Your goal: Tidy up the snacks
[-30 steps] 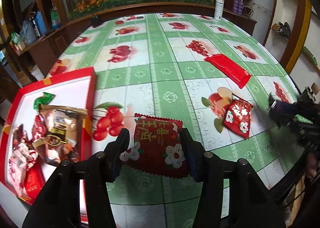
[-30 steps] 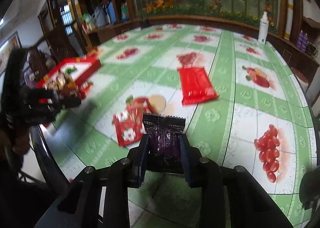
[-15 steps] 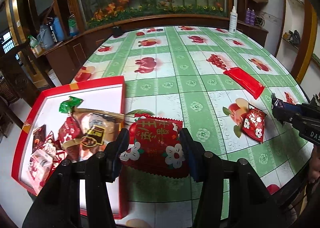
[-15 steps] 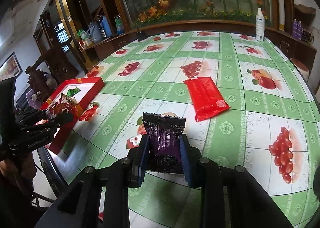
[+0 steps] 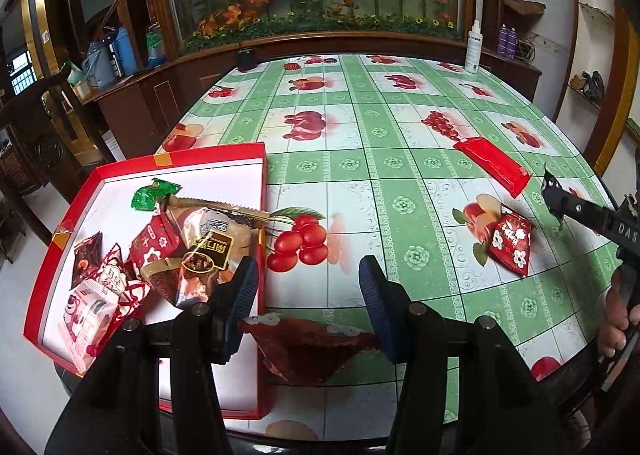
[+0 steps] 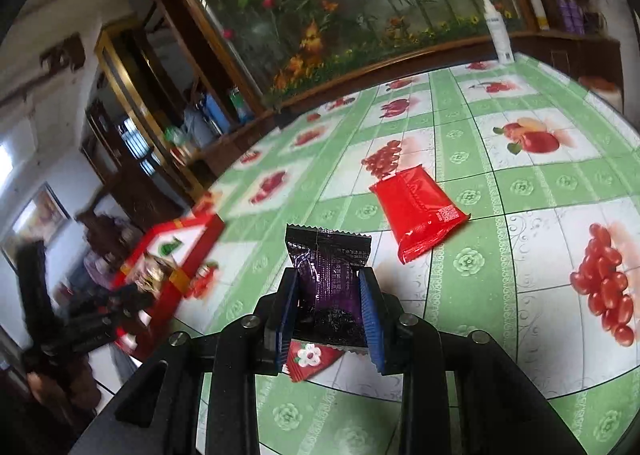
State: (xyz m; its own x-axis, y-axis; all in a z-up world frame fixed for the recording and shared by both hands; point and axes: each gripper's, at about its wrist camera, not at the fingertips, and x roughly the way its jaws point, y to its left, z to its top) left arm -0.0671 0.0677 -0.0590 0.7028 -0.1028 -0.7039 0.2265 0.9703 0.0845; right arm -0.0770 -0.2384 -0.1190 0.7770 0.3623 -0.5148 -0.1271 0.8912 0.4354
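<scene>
**Snacks beside the red tray, one packet in your right gripper**

Your left gripper (image 5: 304,287) has its jaws spread wide, gripping nothing; a red flowered packet (image 5: 308,351) lies loose below them, just right of the red tray (image 5: 262,191). Your right gripper (image 6: 330,315) is clamped on a purple packet (image 6: 328,275), well right of the tray. A small red packet (image 5: 512,241) and a long red packet (image 5: 494,165) lie on the tablecloth (image 5: 400,135), farther right of the tray.
</scene>
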